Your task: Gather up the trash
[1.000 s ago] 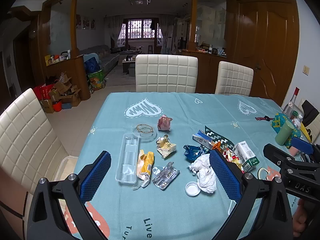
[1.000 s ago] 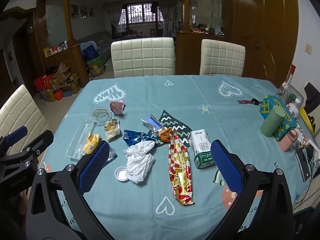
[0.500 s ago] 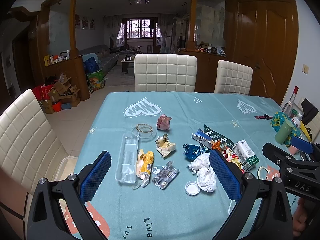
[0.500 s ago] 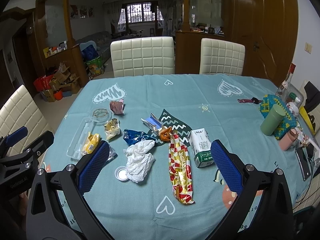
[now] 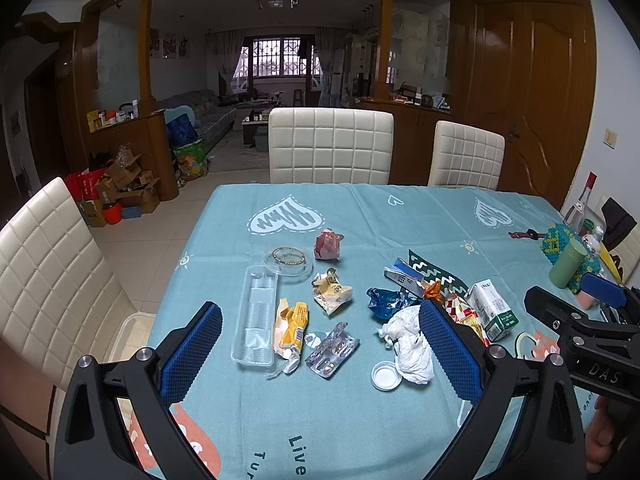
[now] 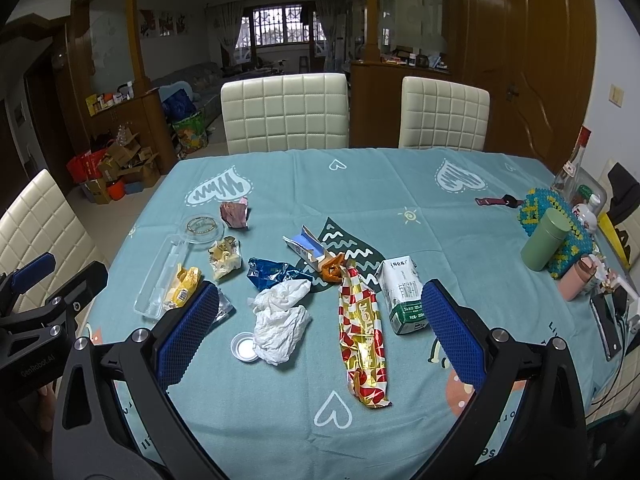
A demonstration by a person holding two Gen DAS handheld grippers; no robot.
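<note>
Trash lies scattered on the teal tablecloth (image 5: 360, 208): a clear plastic tray (image 5: 256, 314), a yellow wrapper (image 5: 292, 326), a blister pack (image 5: 331, 350), a crumpled white tissue (image 6: 280, 320), a white cap (image 6: 244, 346), a blue foil wrapper (image 6: 272, 272), a red-gold checked wrapper (image 6: 362, 332) and a milk carton (image 6: 404, 294). My left gripper (image 5: 320, 354) is open above the near left part of the table, holding nothing. My right gripper (image 6: 320, 334) is open above the near middle, also holding nothing. Each gripper shows at the edge of the other's view.
A green canister (image 6: 544, 240), a beaded holder (image 6: 560, 216), a pink cup (image 6: 576, 280), bottles and a phone (image 6: 606, 322) stand at the table's right edge. White padded chairs (image 6: 284, 112) stand at the far side, another at the left (image 5: 48, 272).
</note>
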